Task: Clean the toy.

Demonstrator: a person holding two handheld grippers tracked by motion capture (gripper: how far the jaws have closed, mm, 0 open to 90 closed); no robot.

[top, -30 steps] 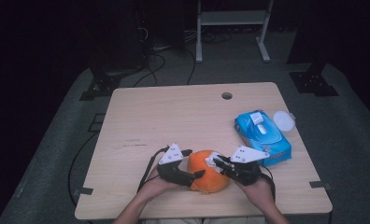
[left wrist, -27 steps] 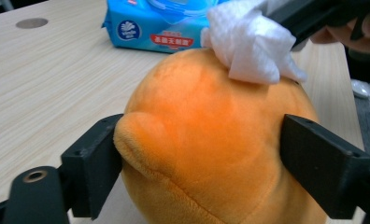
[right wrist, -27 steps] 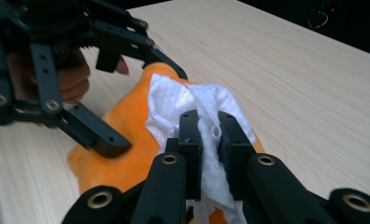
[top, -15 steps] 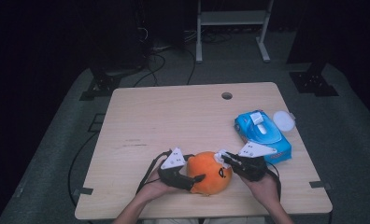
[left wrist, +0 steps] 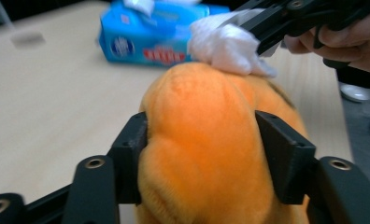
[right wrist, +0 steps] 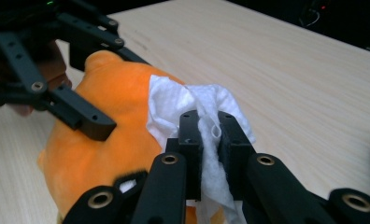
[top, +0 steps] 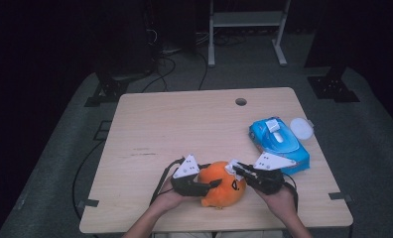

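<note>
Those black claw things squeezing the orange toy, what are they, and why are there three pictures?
They are hand-held grippers: a person holds one in each hand and closes its two jaws like tongs. One picture is taken from above the wooden table. The other two come from small cameras riding on the grippers. The left gripper squeezes the orange plush toy between its jaws to hold it. The right gripper pinches a white wipe and presses it against the toy, as if cleaning it. Farther right lies a blue pack of wipes, and beside it a round white lid.
</note>
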